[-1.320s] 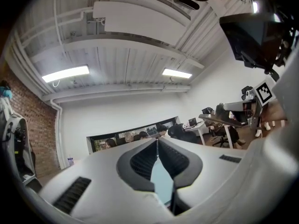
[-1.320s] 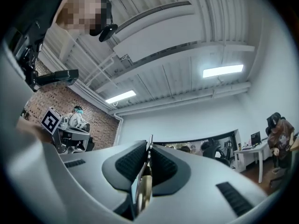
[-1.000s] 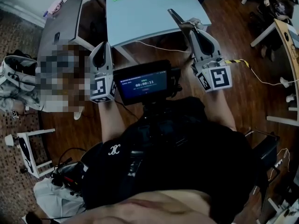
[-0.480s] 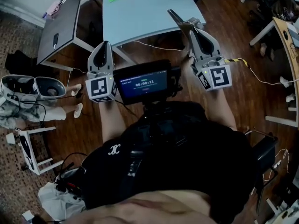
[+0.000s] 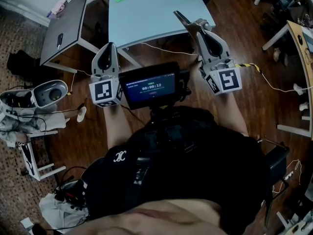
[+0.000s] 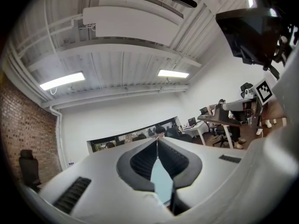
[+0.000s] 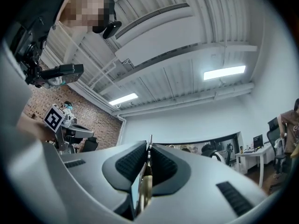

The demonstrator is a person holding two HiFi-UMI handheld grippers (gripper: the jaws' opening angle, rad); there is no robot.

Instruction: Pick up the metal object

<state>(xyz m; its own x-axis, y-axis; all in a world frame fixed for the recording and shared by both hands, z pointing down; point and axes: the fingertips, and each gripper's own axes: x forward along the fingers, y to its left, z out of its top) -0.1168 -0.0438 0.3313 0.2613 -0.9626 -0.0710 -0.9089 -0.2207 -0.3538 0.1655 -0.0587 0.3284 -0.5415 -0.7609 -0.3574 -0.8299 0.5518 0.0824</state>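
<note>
In the head view my right gripper (image 5: 197,26) is held up in front of the chest, its jaws shut on a thin flat metal object (image 5: 181,18) that sticks out past the tips toward the light-blue table (image 5: 146,13). The right gripper view looks up at the ceiling; there the metal object (image 7: 145,183) shows as a narrow strip pinched between the black pads (image 7: 128,164) of the right gripper (image 7: 149,147). My left gripper (image 5: 108,47) is raised beside it, shut and holding nothing. In the left gripper view, the left gripper (image 6: 157,142) has its tips touching.
A small screen (image 5: 149,86) hangs on the chest between the grippers. A grey desk (image 5: 68,23) stands left of the blue table. A white headset-like device (image 5: 49,93) and a small stool (image 5: 30,156) are on the floor at left. A yellow-black cable (image 5: 254,65) and wooden desk (image 5: 301,45) lie right.
Both grippers stay in nearly the same place, the right still shut on the metal object. At left, the person on the floor has gone and the white device has shifted.
</note>
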